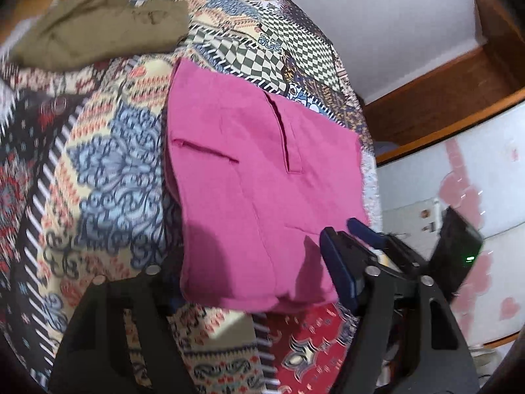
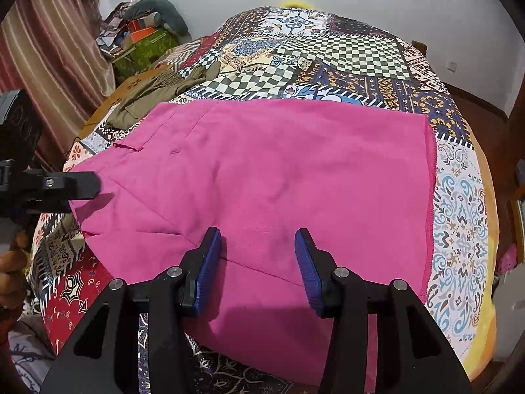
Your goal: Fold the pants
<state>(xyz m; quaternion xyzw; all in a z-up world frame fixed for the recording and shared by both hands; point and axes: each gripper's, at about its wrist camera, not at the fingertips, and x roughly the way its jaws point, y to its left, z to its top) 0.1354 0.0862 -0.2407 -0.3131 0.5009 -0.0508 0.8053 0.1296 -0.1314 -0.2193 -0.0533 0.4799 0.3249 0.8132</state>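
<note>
Pink pants (image 2: 262,177) lie flat on the bed, folded into a broad block; in the right wrist view the long axis runs left to right, the seamed raw edge at right, pockets and fly toward far left. Right gripper (image 2: 257,262) hovers over the near edge of the block, jaws spread wide, holding nothing, fingers pointing across the short axis toward the far edge. Left gripper (image 2: 82,185) sits at the left end of the block, just beside or touching the cloth; only one finger shows clearly in either view, so its opening cannot be told. The right gripper is nearer the near hem, the left nearer the left end; judged from this, the next fold likely brings one end across the long axis to the other. The bed wears a patchwork quilt (image 2: 344,52) of checks and paisley. Olive garment (image 2: 147,92) lies far left, well apart from the pants. Striped curtain (image 2: 49,39), clutter pile and white wall behind.
</note>
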